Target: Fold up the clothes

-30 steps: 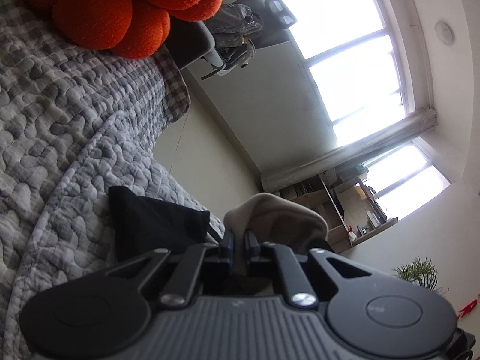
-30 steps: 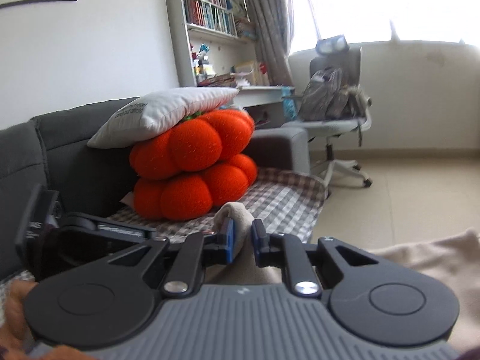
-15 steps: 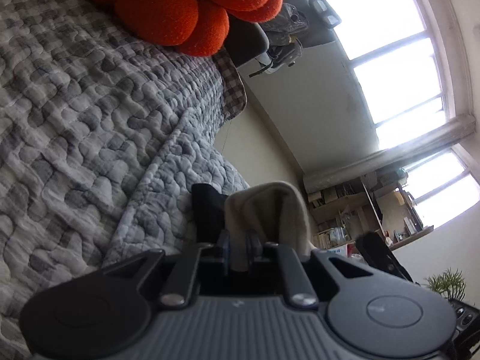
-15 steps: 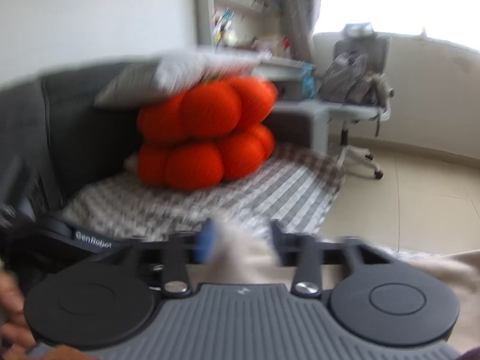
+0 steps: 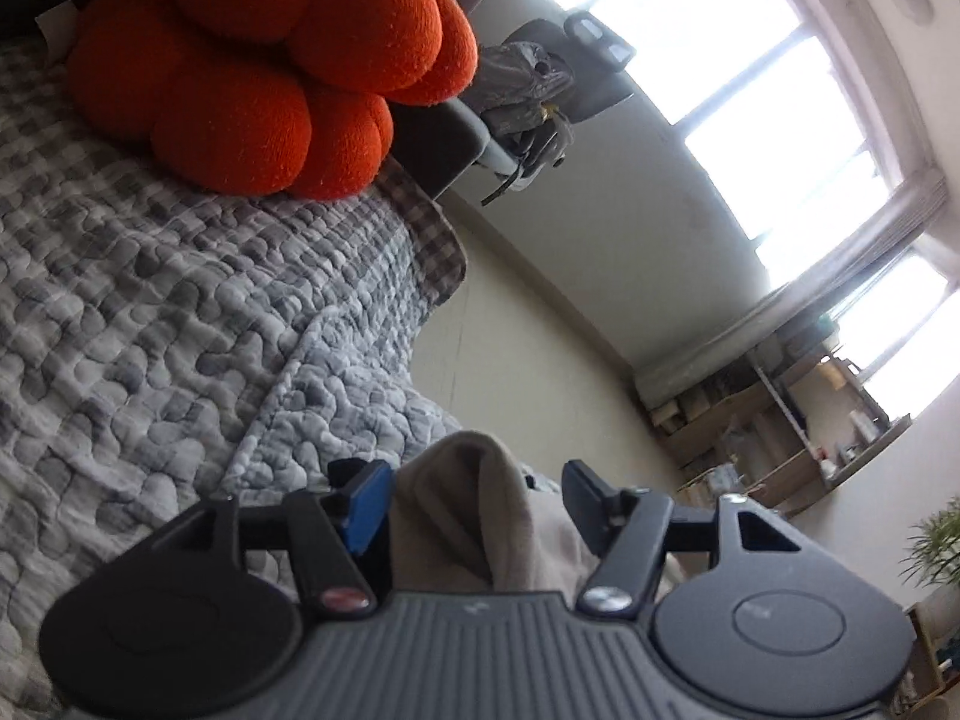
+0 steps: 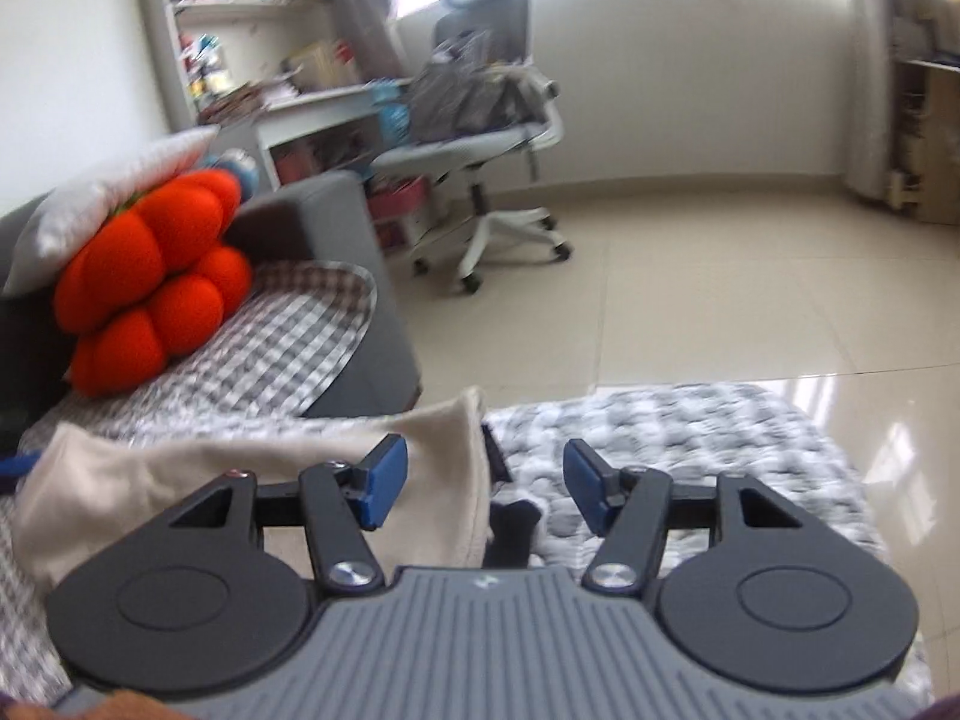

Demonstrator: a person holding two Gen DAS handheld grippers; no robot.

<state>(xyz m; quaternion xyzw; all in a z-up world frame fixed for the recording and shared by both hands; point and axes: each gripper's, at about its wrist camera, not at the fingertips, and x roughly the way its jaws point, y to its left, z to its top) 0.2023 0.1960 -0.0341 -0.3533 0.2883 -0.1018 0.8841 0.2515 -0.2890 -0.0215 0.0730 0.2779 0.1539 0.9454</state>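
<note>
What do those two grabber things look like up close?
Both look the same. The left gripper and the right gripper each have a ribbed grey body, two round black discs, black angled arms with silver screws, and two fingers faced with blue pads.

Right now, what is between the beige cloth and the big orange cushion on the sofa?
Only the grey quilted cover. The right wrist view shows it running bare from the beige cloth up to the orange cushion.

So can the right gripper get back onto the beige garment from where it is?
Probably yes: the right gripper is open, and the beige garment lies uncovered just below its left finger, its edge between the jaws.
</note>
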